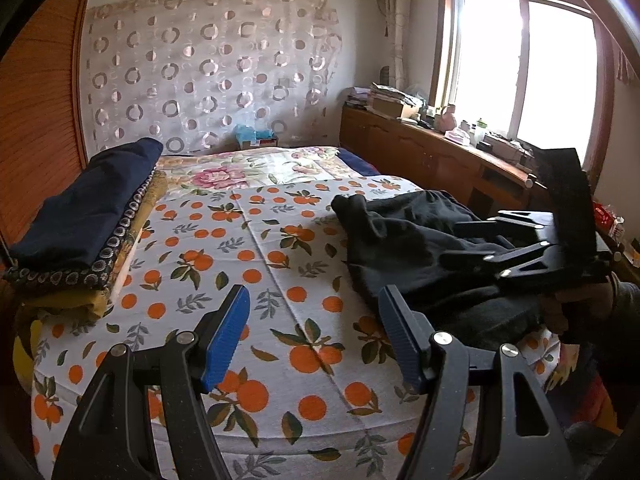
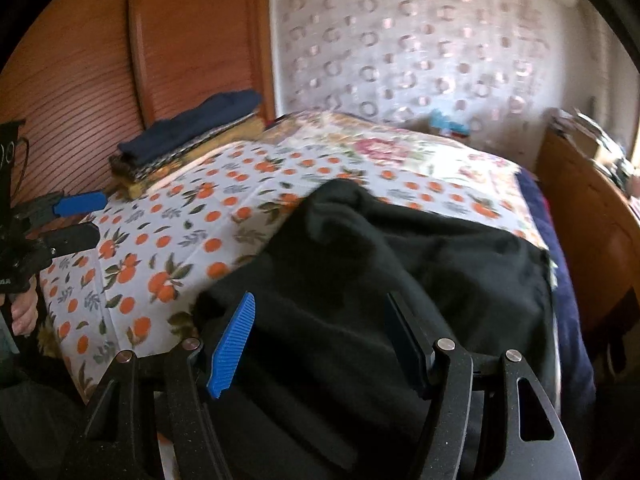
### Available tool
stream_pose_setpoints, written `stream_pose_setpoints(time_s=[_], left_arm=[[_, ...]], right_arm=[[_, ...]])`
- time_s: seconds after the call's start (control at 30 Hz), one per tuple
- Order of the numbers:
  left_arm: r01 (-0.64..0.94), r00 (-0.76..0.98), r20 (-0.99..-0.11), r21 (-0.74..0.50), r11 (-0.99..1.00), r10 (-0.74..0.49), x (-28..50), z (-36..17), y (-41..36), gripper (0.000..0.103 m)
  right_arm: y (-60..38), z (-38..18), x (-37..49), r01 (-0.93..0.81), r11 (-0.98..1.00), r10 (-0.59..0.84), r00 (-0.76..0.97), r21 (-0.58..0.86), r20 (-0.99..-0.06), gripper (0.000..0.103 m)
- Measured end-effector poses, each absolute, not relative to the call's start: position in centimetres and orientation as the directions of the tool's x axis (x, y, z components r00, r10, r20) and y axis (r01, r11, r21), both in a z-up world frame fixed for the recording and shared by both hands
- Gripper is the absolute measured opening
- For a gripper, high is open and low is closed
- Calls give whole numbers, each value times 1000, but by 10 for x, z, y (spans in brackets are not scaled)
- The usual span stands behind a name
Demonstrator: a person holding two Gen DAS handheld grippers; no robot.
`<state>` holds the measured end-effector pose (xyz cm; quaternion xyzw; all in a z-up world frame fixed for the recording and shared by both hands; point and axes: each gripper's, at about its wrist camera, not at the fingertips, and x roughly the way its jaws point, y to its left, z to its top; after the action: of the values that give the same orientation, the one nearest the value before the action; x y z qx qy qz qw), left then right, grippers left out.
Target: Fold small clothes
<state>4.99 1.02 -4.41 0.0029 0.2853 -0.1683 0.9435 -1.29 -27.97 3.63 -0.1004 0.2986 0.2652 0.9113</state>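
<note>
A crumpled black garment [image 1: 420, 248] lies on the right side of the bed's orange-print sheet [image 1: 256, 256]; it fills the lower right wrist view [image 2: 400, 272]. My left gripper [image 1: 314, 308] is open and empty, above bare sheet left of the garment. My right gripper [image 2: 320, 320] is open, its jaws spread just above the garment's near edge; it also shows from the side in the left wrist view [image 1: 464, 240]. The left gripper appears at the left edge of the right wrist view [image 2: 80, 218].
A stack of folded clothes [image 1: 88, 216], navy on top, sits at the bed's left edge by the wooden wardrobe [image 1: 36, 120]. A floral quilt [image 1: 256, 172] covers the far bed. A cluttered wooden cabinet [image 1: 432, 148] runs under the window on the right.
</note>
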Motion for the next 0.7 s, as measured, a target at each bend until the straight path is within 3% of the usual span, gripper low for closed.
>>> stream_pose_setpoints(time_s=[0.43,0.57,0.6,0.63,0.7], left_arm=[[311,783,-538,-95,946,-312,49,-45,20,70],[312,783,-538,-95,945,-312,48,-44,20,71],[312,782,-538,-96,945,-313,48,-44,20,71],[313,782,-538,-97,945,-314,48,-44,21,71],[314,781,-539,-95,945,-314,48,-46,19,71]], right_arm=[[-235,24,29,-713,700,445,474,-35,-760,68],[-229,20,31,-715,695,422,491,-75,-762,68],[-229,20,32,-712,698,422,494,-75,-760,60],[-230,20,32,-707,702,417,507,-88,-754,44],[-229,17,33,-697,707,398,528,-116,-751,21]])
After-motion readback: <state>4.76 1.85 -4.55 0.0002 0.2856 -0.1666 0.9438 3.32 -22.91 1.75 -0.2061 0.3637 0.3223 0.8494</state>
